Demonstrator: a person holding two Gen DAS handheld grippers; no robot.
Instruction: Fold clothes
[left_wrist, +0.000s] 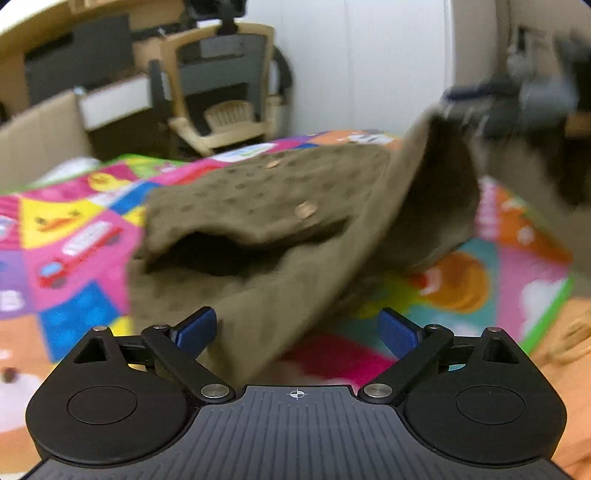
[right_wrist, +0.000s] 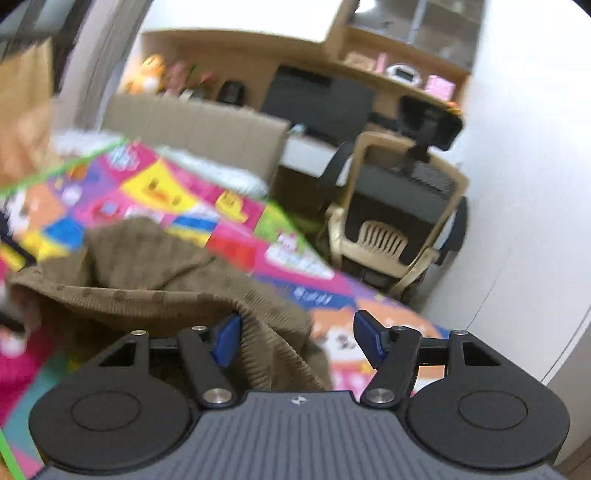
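Draping between both sets of jaws, brown garment (left_wrist: 266, 221) hangs above play mat (left_wrist: 74, 229); left gripper (left_wrist: 297, 328) and right gripper (right_wrist: 295, 332) spread wide, gripping nothing, cloth touching each one's left finger.

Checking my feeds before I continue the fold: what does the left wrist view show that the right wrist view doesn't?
Left wrist only: two round buttons on the garment, and the right gripper, blurred, at a raised corner; its jaw state is unclear here. Right wrist only: desk shelves with a pink box. Both: the brown garment on the colourful play mat, an office chair, and fabric lying between open gripper fingers.
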